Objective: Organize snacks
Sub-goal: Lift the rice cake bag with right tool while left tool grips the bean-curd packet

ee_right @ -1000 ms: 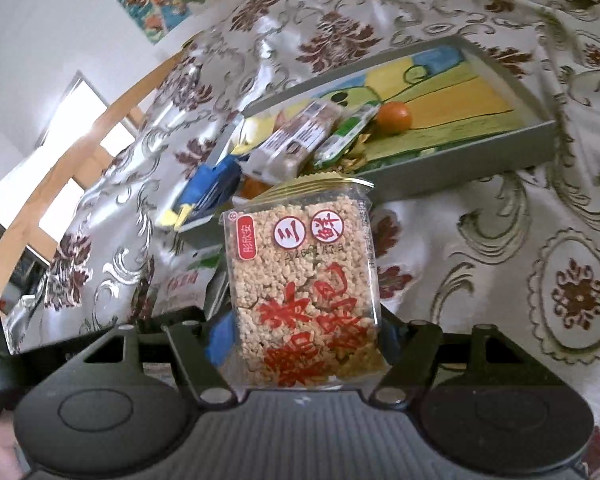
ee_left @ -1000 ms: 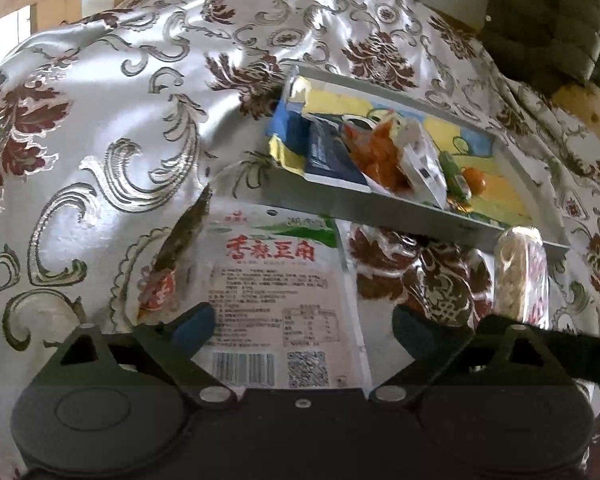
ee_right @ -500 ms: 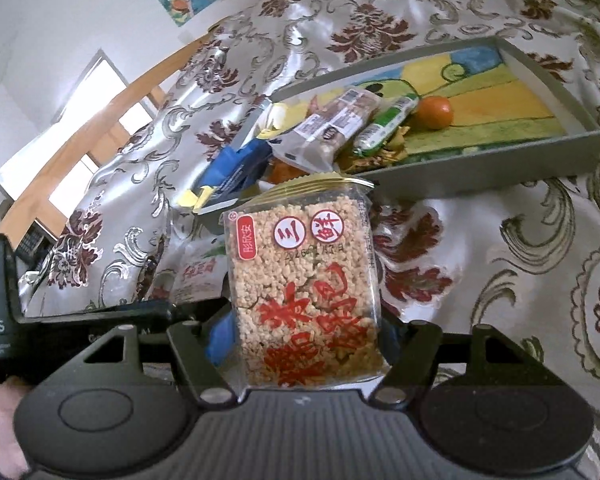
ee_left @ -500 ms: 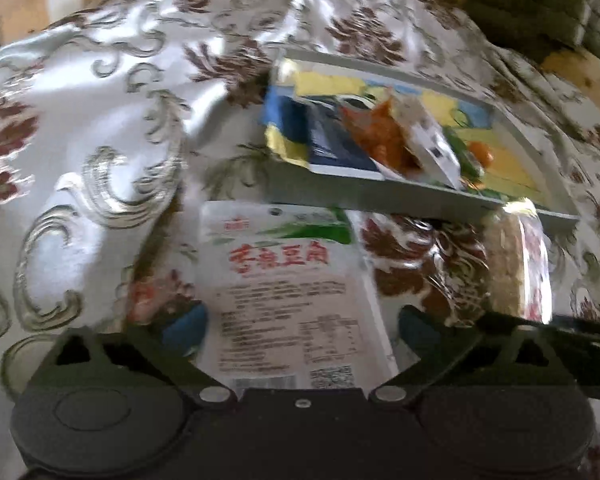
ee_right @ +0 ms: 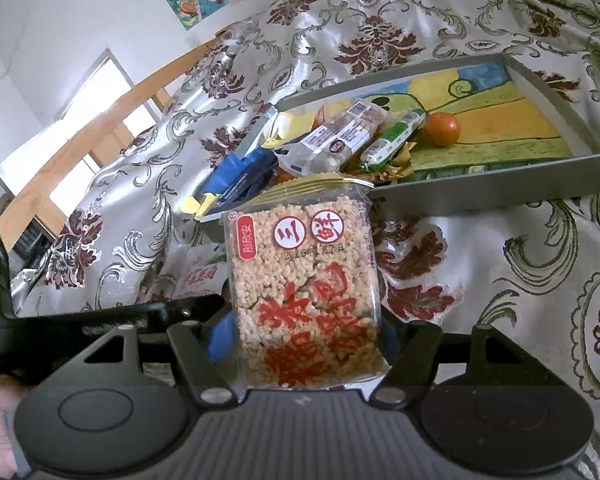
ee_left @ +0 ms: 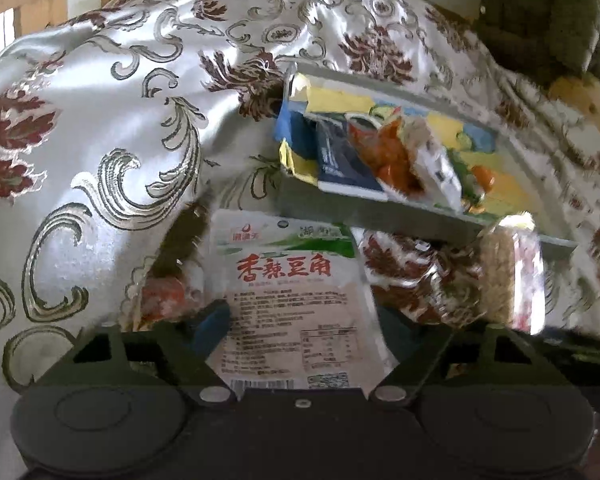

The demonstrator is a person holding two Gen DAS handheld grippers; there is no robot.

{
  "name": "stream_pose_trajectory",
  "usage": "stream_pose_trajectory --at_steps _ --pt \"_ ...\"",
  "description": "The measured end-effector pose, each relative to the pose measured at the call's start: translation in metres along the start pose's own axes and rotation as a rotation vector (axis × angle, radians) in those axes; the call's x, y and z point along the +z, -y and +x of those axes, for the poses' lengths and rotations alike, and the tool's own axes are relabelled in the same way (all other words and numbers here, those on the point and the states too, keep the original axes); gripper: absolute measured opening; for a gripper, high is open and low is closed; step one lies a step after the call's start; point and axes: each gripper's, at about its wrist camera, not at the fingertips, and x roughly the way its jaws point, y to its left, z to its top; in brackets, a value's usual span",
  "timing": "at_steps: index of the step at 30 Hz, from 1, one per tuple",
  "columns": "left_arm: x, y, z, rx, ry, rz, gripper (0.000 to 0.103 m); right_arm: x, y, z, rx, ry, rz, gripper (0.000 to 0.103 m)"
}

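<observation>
Right tool [ee_right: 304, 334]: closed on the lower sides of the rice cake [ee_right: 304, 296]; the pack stands upright between the fingers, clear of the cloth [ee_right: 500, 264].
Rice cake, handling: judged light and brittle; the clear wrap looks slick. Hold by the side walls low down, with light pressure, or the block may crumble or slide.
Left tool [ee_left: 304, 322]: fingers lie either side of the white pouch [ee_left: 296, 300]; whether they press it cannot be told.
White pouch, position: flat on the cloth, just before the tray [ee_left: 380, 216] wall, beside a dark packet [ee_left: 176, 268] to its left.
White pouch, handling: judged soft, thin and pliant; it will sag if lifted by one edge. Take it across the width, near the sealed end.
Tray: grey, on the cloth beyond both tools; the left half holds a blue pack [ee_right: 240, 172], a long white pack [ee_right: 340, 136], a green stick [ee_right: 392, 140] and an orange [ee_right: 442, 129].
Tray, free space: the right half shows bare painted floor; judged the better drop point.
Risk: the near wall could catch a low pack.
</observation>
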Motion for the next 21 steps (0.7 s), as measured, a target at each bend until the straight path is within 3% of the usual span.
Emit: stream_pose_trajectory --at_steps 6,9,11,15,17,21 --pt "0.001 -0.007 -0.006 -0.037 0.002 -0.062 0.065 0.0 0.0 0.0 0.001 0.004 0.004 0.074" --pt "0.001 -0.004 -0.011 -0.024 -0.003 -0.037 0.057 0.0 0.0 0.0 -0.001 0.007 0.005 0.074" --pt "-0.001 0.002 -0.016 0.024 0.001 0.02 0.052 0.0 0.0 0.001 -0.001 0.004 0.009 0.074" --pt "-0.013 0.013 -0.026 0.063 -0.014 0.152 0.057 -0.001 -0.002 0.002 0.002 0.002 -0.001 0.074" --pt "-0.021 0.017 -0.031 0.096 -0.025 0.187 0.069 -0.001 -0.004 0.001 0.003 0.007 -0.01 0.074" --pt "-0.041 0.03 -0.037 0.2 -0.021 0.3 0.072 -0.001 -0.006 -0.001 -0.003 0.022 -0.03 0.074"
